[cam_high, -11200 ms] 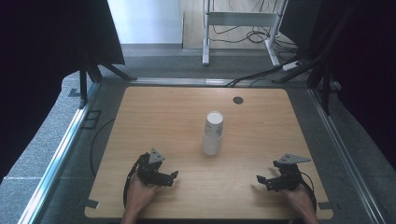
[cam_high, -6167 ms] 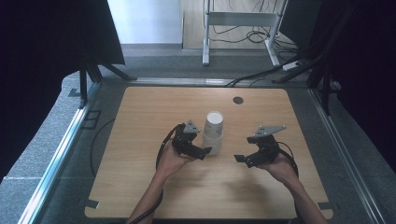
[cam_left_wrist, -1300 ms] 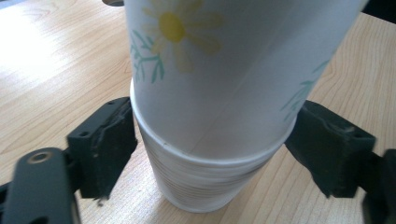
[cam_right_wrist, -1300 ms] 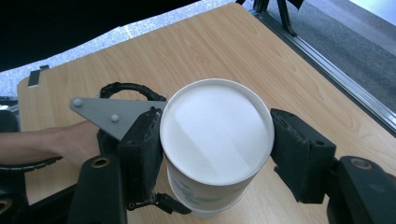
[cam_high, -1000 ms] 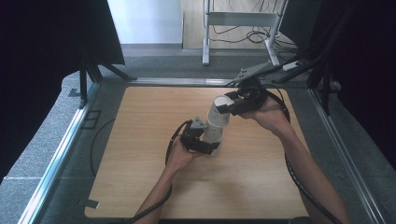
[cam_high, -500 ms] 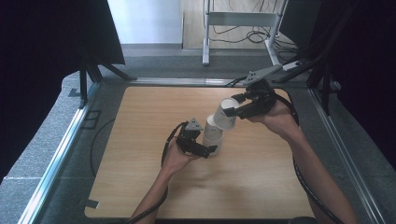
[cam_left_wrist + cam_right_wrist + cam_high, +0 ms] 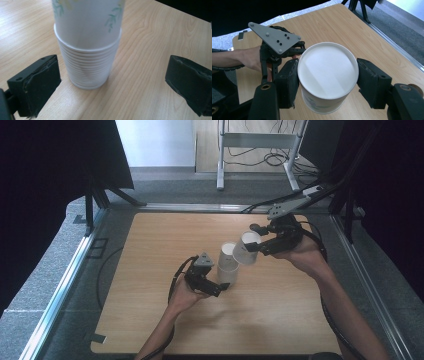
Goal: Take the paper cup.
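Half a second ago the lifted paper cup [image 7: 246,248] was tilted just above the cup stack [image 7: 227,266], close to its top. It now sits farther out to the stack's right, clear of it, in the high view. The right gripper [image 7: 260,247] has drawn back toward the far right part of the table [image 7: 150,270] with the cup clamped between its jaws. The left gripper [image 7: 220,289] has stayed low beside the foot of the stack.

The right gripper view looks at the cup's white base, which faces the camera, with a black pad pressed against each side of the cup wall. Beyond the cup lies the person's left hand [image 7: 249,58] with the other gripper's grey three-cornered plate. The left gripper view shows what the high view cannot: the jaws stand wide apart, one on each side of the stack, touching nothing. The stack stands between them, nearer the jaw at that view's left. Many nested rims show at its foot, and a faint green leaf print marks the upper cup.

The top of the stack is cut off by the upper edge of the left gripper view. The print on the held cup is too small to read in the high view, and the held cup's mouth is turned away from the right gripper's camera.
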`<state>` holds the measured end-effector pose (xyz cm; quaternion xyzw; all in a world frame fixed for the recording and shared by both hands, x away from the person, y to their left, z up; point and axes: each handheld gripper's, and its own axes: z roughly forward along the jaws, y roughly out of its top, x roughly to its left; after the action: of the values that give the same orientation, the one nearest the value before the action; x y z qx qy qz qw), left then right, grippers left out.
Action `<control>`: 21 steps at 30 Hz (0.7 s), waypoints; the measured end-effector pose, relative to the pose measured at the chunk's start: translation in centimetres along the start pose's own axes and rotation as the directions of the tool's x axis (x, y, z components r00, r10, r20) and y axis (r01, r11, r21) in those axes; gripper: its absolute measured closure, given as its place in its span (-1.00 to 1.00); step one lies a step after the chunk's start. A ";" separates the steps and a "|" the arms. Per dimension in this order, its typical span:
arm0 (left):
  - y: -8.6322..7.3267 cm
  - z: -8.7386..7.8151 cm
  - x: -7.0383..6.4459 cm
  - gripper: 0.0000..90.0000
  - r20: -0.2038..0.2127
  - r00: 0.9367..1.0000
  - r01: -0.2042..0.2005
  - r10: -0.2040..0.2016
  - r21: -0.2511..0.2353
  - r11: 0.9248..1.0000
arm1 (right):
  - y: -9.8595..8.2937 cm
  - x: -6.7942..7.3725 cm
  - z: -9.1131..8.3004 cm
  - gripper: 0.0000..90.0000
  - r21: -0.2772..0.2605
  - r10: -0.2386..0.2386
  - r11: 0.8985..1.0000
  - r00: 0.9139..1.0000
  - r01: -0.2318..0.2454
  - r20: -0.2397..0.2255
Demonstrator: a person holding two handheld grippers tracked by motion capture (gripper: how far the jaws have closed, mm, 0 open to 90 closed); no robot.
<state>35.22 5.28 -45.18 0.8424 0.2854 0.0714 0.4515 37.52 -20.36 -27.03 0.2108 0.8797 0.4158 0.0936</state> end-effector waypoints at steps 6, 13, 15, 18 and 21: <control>-0.2 -0.2 -0.7 -1.00 0.017 1.000 -0.027 0.027 0.002 1.000 | -0.7 0.7 -0.2 -0.17 0.000 -0.014 1.000 1.000 0.014 -0.004; -0.5 -0.5 -1.4 -1.00 0.019 0.999 -0.035 0.035 -0.007 0.999 | -1.6 1.0 -0.3 -0.17 0.001 -0.016 1.000 1.000 0.016 -0.008; -0.7 -0.5 -1.5 -1.00 0.023 0.999 -0.028 0.028 -0.015 0.999 | -1.9 1.2 -0.2 -0.17 0.001 -0.017 1.000 1.000 0.017 -0.010; -0.9 -0.5 -1.6 -0.99 0.025 0.999 -0.026 0.027 -0.013 1.000 | -2.5 1.3 -0.1 -0.17 -0.001 -0.018 1.000 1.000 0.018 -0.013; -1.2 -0.5 -1.8 -1.00 0.035 0.999 -0.023 0.023 -0.013 1.000 | -3.0 1.4 0.0 -0.17 0.000 -0.015 1.000 1.000 0.015 -0.017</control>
<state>33.09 5.16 -45.61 0.8439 0.2673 0.0633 0.4608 35.44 -21.40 -29.36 0.2004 0.8822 0.4167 0.0892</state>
